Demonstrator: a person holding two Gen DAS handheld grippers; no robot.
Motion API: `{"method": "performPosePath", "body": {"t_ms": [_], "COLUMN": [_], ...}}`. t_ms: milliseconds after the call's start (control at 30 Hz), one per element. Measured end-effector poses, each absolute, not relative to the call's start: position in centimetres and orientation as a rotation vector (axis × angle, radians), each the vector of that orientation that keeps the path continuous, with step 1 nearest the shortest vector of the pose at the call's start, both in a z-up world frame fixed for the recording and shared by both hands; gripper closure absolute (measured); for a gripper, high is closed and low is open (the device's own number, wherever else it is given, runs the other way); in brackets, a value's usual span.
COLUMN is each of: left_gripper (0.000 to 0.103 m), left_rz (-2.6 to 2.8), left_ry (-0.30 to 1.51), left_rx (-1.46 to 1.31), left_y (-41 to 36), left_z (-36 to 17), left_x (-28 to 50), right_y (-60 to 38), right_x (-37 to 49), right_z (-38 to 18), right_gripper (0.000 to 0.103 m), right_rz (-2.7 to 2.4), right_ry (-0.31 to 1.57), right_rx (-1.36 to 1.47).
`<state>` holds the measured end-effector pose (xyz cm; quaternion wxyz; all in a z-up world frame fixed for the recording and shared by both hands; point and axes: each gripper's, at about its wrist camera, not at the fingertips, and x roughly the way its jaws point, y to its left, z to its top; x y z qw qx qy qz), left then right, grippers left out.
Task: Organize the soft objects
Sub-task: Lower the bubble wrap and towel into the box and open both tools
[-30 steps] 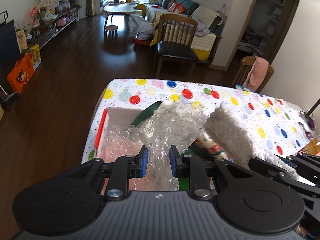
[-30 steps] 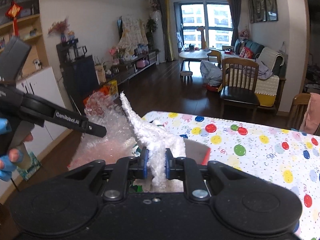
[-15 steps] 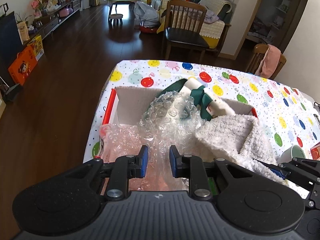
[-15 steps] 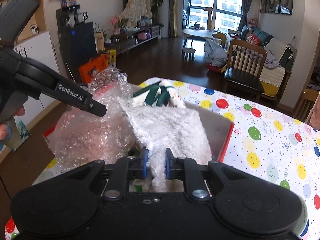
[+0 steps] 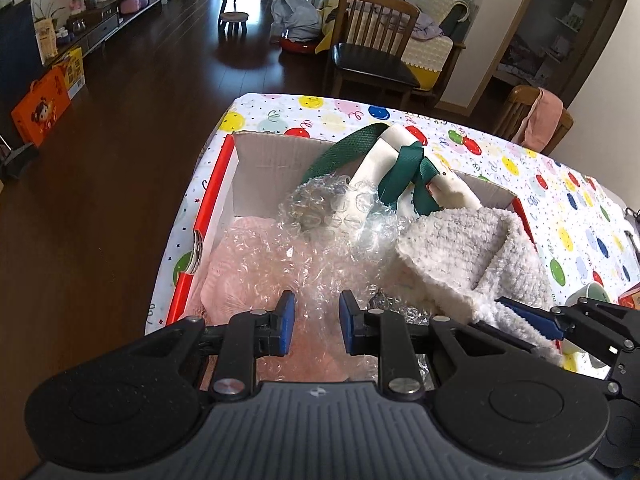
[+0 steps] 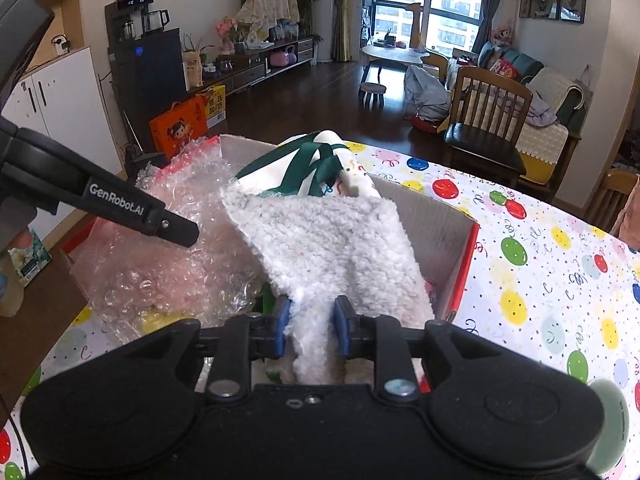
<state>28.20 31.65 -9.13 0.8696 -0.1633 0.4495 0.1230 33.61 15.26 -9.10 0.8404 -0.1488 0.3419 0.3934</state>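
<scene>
An open cardboard box (image 5: 256, 160) with red edges stands on the table's left end. In it lie a white tote bag with green straps (image 5: 400, 160), a pink soft piece (image 5: 240, 264) and clear bubble wrap (image 5: 320, 248). My left gripper (image 5: 317, 320) is shut on the near end of the bubble wrap, low over the box. A white fluffy cloth (image 6: 328, 240) lies spread over the box's right half. My right gripper (image 6: 310, 320) has a fold of it between its pads; its jaws are opening, and the fluff still fills the gap. The left gripper's fingers (image 6: 176, 230) reach in from the left.
The table wears a balloon-print cloth (image 5: 560, 208); its left edge drops to dark wooden floor. A pale green cup (image 5: 592, 292) stands right of the box. A wooden chair (image 5: 372, 48) stands beyond the far table edge, another at the right.
Both grippers came down toward the box. The bubble wrap and the fluffy cloth, held up before, now rest in it. The right jaws stand slightly wider.
</scene>
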Motion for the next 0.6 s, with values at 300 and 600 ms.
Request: {"method": "performPosePath", "body": {"t_ms": [300,600], "left_gripper": [0.072,0.028], "left_rz": [0.252,0.263], "left_ry": [0.899,0.835], "left_rx": [-0.369,-0.350], "left_y": [31.5,30.7], "left_z": [-8.2,-6.5], "left_x": [26.1,23.7], "right_y": [14.9,12.9], "right_x": [34.0,33.3], "right_z": [-8.7,-6.9], "right_gripper": [0.057,0.039], "right_rz": [0.879,0.917], "right_ry": [0.700,0.675], "right_rx": [-0.312,-0.231]}}
